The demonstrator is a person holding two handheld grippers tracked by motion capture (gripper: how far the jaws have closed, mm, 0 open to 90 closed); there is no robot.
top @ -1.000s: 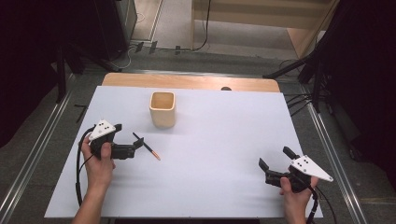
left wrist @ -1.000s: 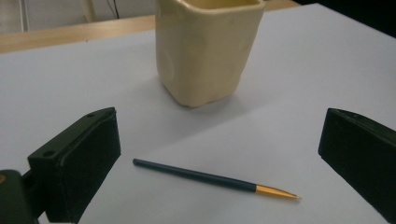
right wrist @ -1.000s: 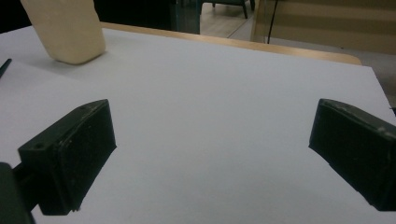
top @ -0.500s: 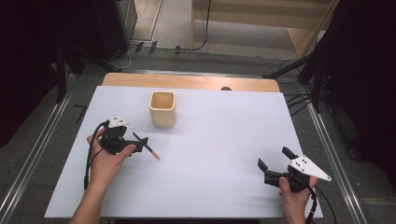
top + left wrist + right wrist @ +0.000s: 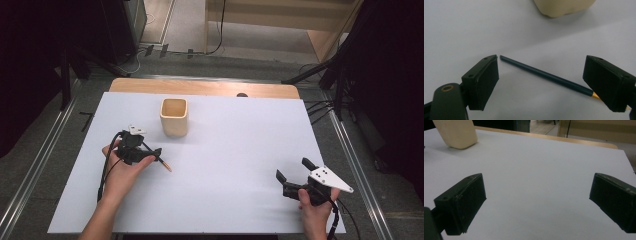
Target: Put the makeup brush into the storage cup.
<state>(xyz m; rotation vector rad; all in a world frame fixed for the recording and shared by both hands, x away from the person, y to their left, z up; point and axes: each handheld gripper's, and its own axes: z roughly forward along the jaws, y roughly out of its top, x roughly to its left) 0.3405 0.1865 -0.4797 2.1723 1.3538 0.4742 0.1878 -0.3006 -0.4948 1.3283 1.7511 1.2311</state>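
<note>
Lying flat on the white tabletop (image 5: 235,150), the dark green pencil (image 5: 544,75) sits between the jaws of the left gripper (image 5: 541,82), which straddles it without contact: the pads stand wide of the shaft on both sides, and the jaws have just been closing toward it. In the left gripper view the blunt end points to 10 o'clock, near the left pad; the sharpened wooden tip runs toward 4 o'clock, behind the right pad. In the high view the pencil (image 5: 161,162) lies in the left half of the table, at 7 o'clock from the beige square cup (image 5: 174,117), apart from it. The cup stands upright toward the far edge, where a strip of bare wood (image 5: 200,88) shows beyond the white sheet.

The right gripper (image 5: 296,175) rests at the near right corner, close to the right edge, jaws spread wide with nothing between them. Open white surface extends between the two grippers and from the cup across to the right edge.
</note>
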